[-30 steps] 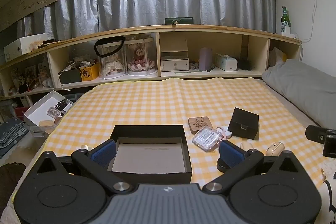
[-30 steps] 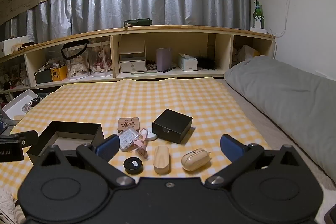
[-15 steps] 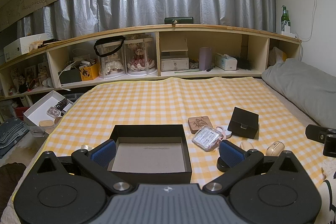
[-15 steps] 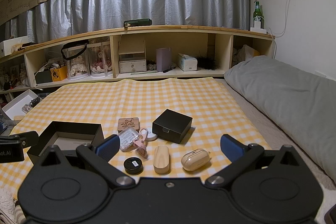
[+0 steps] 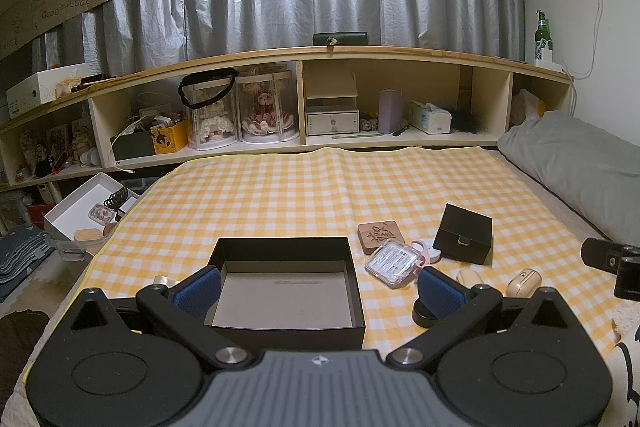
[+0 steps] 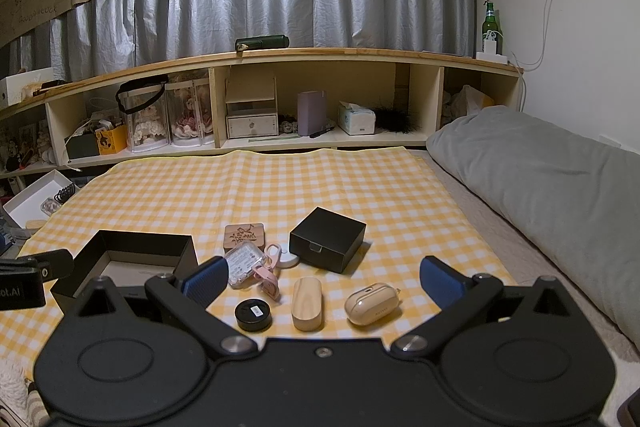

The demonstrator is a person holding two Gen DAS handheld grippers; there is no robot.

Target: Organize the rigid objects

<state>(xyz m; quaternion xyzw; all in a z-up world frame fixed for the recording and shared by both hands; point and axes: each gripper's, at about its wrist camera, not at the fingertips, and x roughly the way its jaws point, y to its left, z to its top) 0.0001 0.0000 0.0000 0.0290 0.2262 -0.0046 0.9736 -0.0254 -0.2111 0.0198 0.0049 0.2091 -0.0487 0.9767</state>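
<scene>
An open black box [image 5: 224,255] [image 6: 188,247] with a bare grey floor sits on the yellow checked cloth. My left gripper [image 5: 318,287] hangs open just in front of it, nothing between its blue pads. Right of the box lie a carved wooden square [image 6: 245,235], a clear plastic case [image 6: 245,263], a pink clip [image 6: 268,277], a closed black box [image 6: 328,245], a black round tin [image 6: 253,314], an oval wooden case [image 6: 307,303] and a beige earbud case [image 6: 372,303]. My right gripper [image 6: 322,281] is open above the tin and both cases.
A grey pillow [image 6: 540,179] lies along the right side of the bed. A wooden shelf [image 5: 320,55] full of dolls and boxes runs along the back under grey curtains. A white open box [image 5: 86,211] with small items sits off the cloth's left edge.
</scene>
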